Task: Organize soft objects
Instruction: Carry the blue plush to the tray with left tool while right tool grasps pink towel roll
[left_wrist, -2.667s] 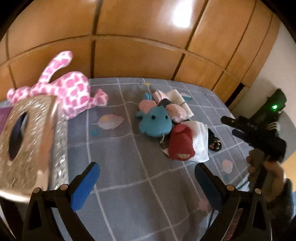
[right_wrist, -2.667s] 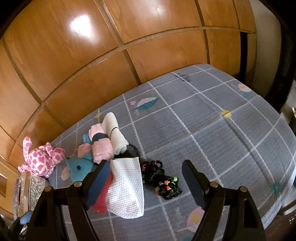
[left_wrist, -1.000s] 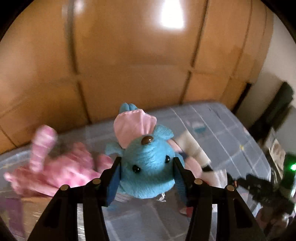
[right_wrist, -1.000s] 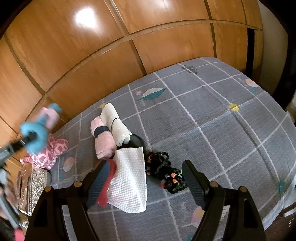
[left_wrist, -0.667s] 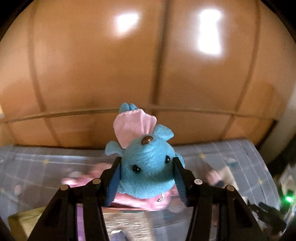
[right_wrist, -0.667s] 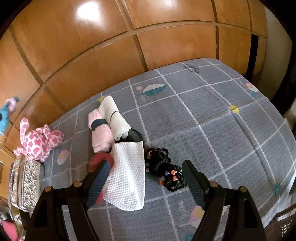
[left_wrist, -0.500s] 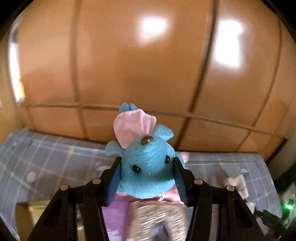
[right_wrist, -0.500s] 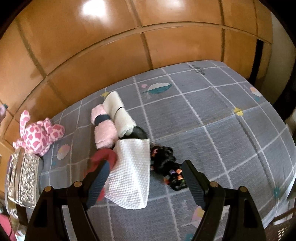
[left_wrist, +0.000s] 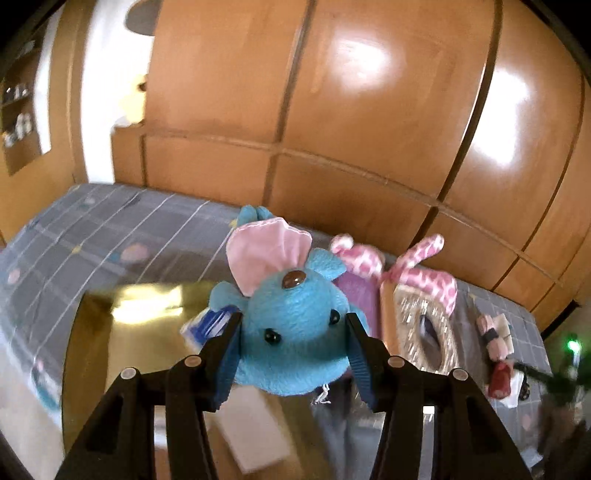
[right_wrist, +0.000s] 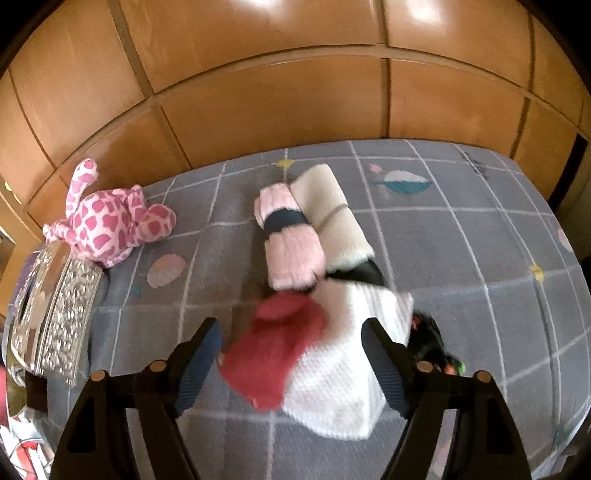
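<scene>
The left tongs (left_wrist: 293, 341) are closed on the blue plush toy (left_wrist: 293, 332), pressing its two sides just under the eyes; the toy faces the camera, with its pink ear (left_wrist: 267, 258) up, and it hangs in the air above a shiny golden surface (left_wrist: 122, 325) — I cannot tell if this is a box or a tray. To me this surface, straight below and a little to the left, looks like the place where the toy should go, so the coming move is mostly downward. The right tongs (right_wrist: 291, 356) are wide open and hold nothing. They hover over the pile on the bed (right_wrist: 480, 229): the red soft piece (right_wrist: 280, 350) lies between the two fingers, on the white textured cloth (right_wrist: 343, 384), with its long axis running away from the camera. The pink roll (right_wrist: 290, 240) and the cream roll (right_wrist: 332, 214) lie further back, touching each other. The pink spotted plush (right_wrist: 110, 225) rests near the silver tissue box (right_wrist: 62, 306), well apart from the pile.
</scene>
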